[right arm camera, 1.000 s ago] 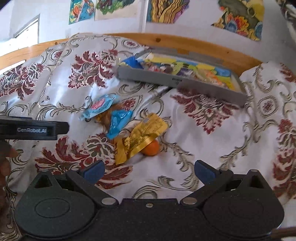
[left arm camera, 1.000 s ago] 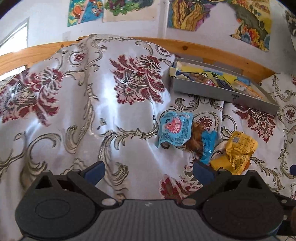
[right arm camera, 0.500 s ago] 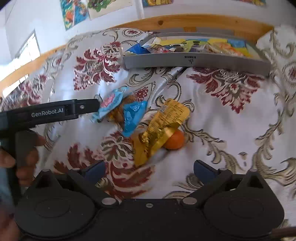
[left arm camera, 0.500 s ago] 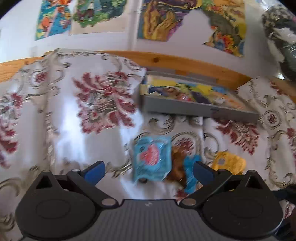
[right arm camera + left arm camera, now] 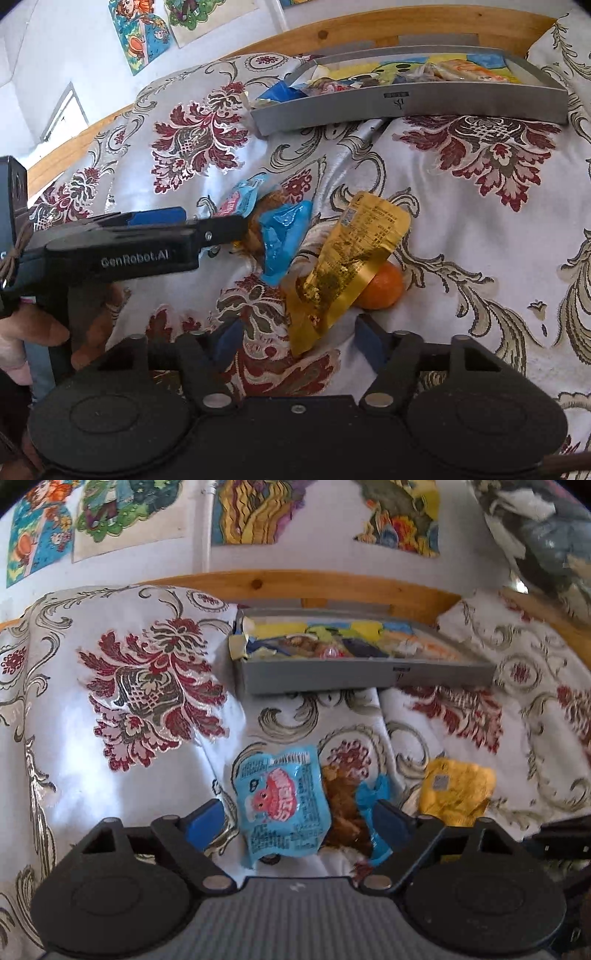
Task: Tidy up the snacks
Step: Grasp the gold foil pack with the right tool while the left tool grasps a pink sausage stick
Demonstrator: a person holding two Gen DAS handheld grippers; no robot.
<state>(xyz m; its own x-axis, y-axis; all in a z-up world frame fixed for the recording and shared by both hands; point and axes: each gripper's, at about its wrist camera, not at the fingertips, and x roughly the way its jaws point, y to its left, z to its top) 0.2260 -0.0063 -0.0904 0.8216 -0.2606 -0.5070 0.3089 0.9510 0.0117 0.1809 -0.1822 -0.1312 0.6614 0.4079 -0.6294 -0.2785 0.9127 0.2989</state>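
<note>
Closing in: L claw now straddles blue snack pkt.

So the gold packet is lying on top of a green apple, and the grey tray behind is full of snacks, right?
Not quite: the gold packet lies on an orange fruit, not a green apple, as the right wrist view shows. The grey tray behind does hold snacks.

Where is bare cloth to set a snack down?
Free: cloth left of the gray tray and blue packet, and right of the gold packet below the tray. Crowded: the packet cluster and the tray.
</note>
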